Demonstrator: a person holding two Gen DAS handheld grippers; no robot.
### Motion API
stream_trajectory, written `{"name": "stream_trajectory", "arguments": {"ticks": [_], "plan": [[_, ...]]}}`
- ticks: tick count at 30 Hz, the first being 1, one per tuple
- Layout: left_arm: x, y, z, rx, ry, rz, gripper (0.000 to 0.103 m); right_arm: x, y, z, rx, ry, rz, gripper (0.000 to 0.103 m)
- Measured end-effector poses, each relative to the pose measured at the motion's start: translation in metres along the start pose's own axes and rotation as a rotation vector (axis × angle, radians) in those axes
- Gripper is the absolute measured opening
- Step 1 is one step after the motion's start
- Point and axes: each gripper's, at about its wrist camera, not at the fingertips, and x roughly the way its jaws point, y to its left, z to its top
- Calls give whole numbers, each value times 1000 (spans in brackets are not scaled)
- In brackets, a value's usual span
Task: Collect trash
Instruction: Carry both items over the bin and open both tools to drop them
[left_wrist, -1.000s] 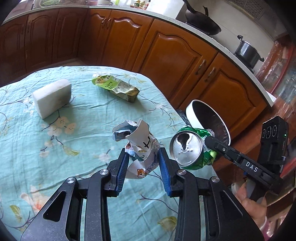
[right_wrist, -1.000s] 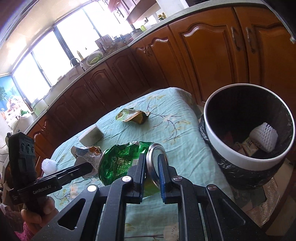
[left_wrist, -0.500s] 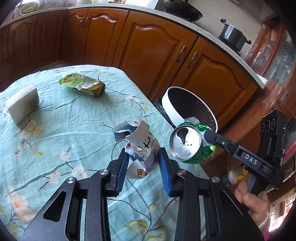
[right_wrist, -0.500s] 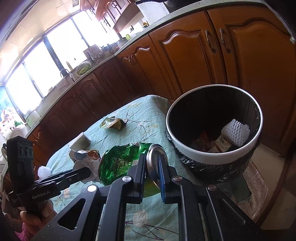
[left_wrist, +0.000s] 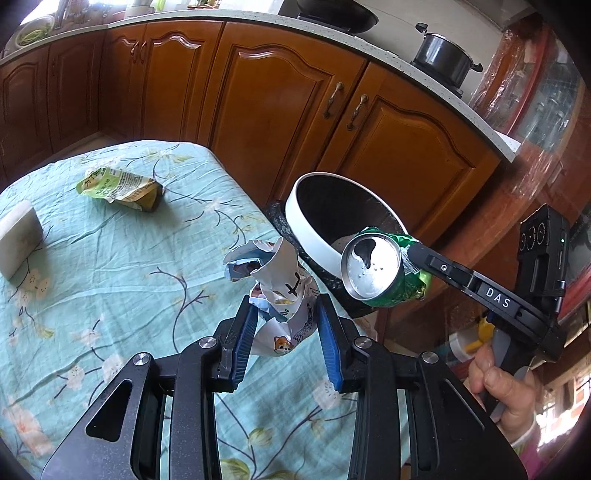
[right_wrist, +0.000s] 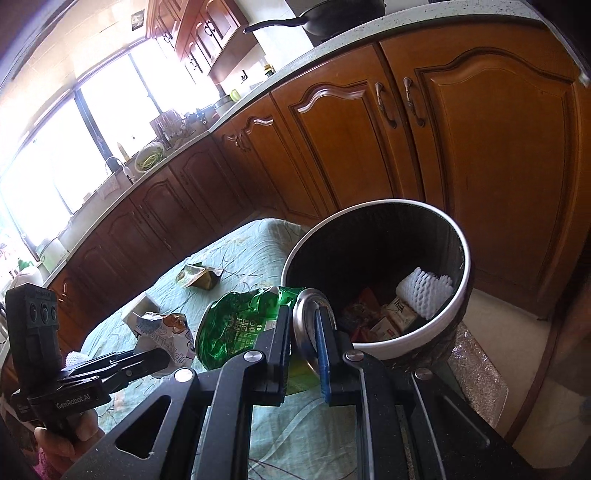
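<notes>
Right gripper (right_wrist: 301, 343) pinches the crushed can (right_wrist: 240, 321) (rim-first) just short of the bin (right_wrist: 373, 347) — nearer than the left gripper (left_wrist: 284, 332), which clamps a paper wrapper (left_wrist: 277, 280).

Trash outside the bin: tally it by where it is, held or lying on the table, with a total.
Held in grippers: 2, the green can in the right gripper and the crumpled wrapper in the left gripper.
On the table: 2, the green packet and the white block.
Total: 4
</notes>
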Motion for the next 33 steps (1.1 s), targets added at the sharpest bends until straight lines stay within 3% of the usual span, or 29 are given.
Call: {"name": "stream_trajectory", "arguments": {"ticks": [17, 33], "plan": [[45, -66, 47, 120, 34, -67, 32, 6, -46, 34, 24, -33, -96, 13], [102, -89, 70, 172, 111, -34, 32, 32, -68, 46, 8, 17, -157, 13]]}}
